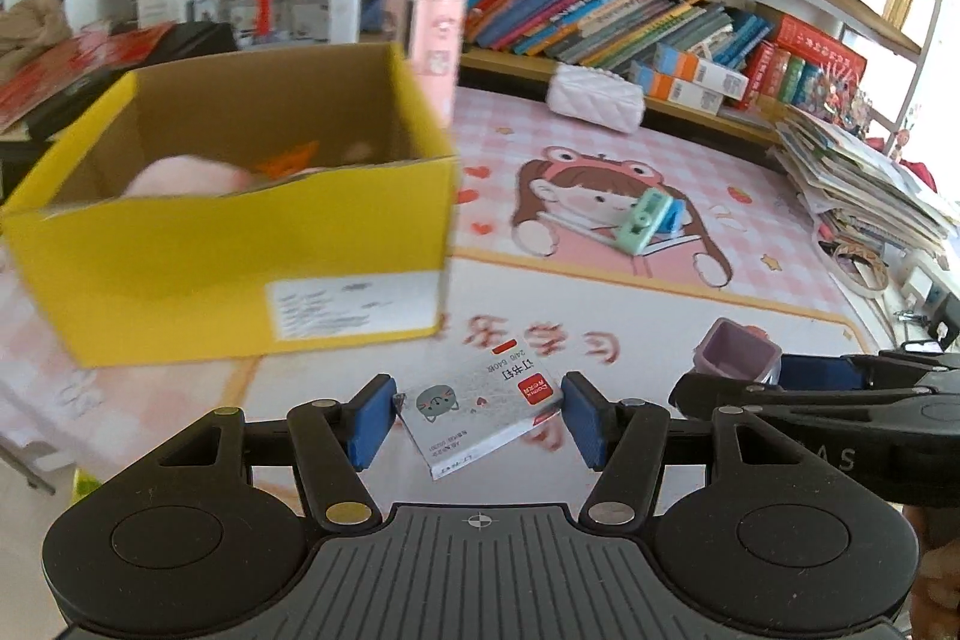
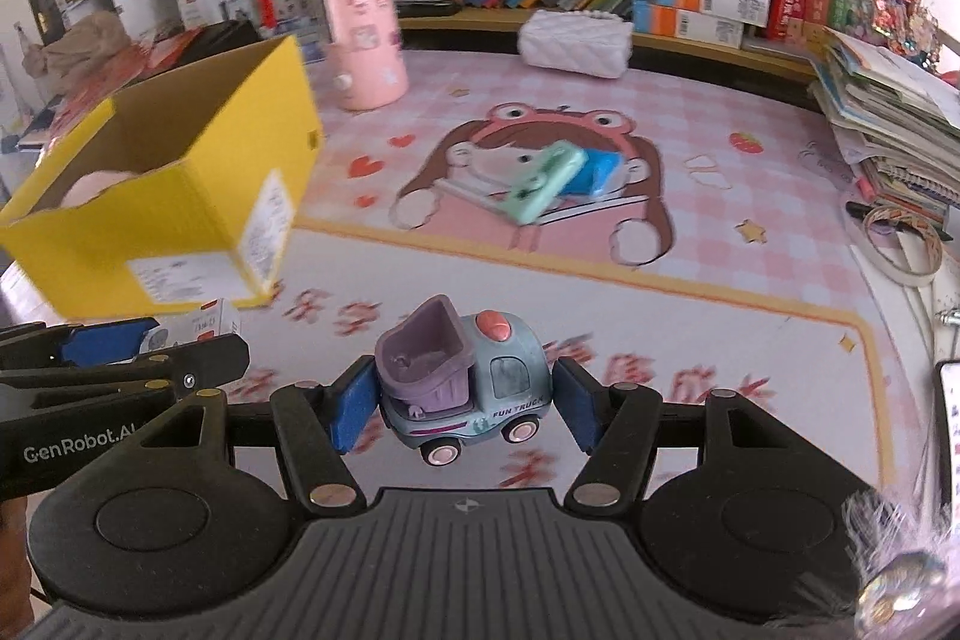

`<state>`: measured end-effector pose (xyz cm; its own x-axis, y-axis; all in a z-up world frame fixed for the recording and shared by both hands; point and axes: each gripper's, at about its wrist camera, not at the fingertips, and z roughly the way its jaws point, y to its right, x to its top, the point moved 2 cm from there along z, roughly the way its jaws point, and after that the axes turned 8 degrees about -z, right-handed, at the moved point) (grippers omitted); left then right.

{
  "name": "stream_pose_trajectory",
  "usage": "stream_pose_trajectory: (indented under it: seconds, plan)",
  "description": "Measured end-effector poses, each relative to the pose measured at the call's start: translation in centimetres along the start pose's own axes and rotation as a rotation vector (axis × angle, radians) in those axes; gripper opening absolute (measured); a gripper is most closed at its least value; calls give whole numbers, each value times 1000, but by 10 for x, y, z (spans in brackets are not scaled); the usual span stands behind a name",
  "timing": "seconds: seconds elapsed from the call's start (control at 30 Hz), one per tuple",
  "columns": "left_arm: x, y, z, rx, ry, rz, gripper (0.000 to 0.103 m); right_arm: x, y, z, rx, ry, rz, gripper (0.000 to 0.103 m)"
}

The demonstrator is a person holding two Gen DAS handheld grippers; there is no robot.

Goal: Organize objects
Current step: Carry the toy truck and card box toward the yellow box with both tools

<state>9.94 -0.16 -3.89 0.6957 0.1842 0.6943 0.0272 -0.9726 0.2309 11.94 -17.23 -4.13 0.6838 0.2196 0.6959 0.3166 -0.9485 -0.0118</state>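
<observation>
My L gripper point(image 1: 479, 415) pinches a staple box point(image 1: 480, 415) between its blue pads, held over the desk mat point(image 1: 600, 292). R gripper point(image 2: 465, 400) clamps a toy truck point(image 2: 462, 379), purple bin empty. Farther back-left, the yellow box point(image 1: 240, 274) holds smth pink + an orange bit.

We see our left gripper point(image 1: 478, 415) built of matte black plastic: a ribbed grey-black palm plate bearing a small crosshair mark, flanked by two round housings with raised discs. Angular black link arms join at silvery round rivets and end in blue rectangular pads point(image 1: 373, 418). Our right gripper point(image 2: 465, 409) has the same build, ribbed plate, rivets and blue pads point(image 2: 354, 409). In the right wrist view, white "GenRobot.AI" lettering runs along the left gripper's black side, beside a small screw.
</observation>
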Motion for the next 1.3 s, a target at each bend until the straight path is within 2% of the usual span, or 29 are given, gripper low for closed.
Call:
stream_pose_trajectory:
  seconds: [0.33,0.7,1.03,1.3]
  plan:
    - [-14,-65,-46,53,30,-49,59,-12,-79,-11,62,-2,-55,61]
    - [-22,-112,-83,105,84,-91,59,-15,-142,-19,122,19,-111,61]
    - [-22,-136,-105,113,133,-106,59,-13,-174,-28,132,47,-149,61]
    - [-12,-141,-111,109,178,-106,59,-4,-175,-33,97,72,-151,61]
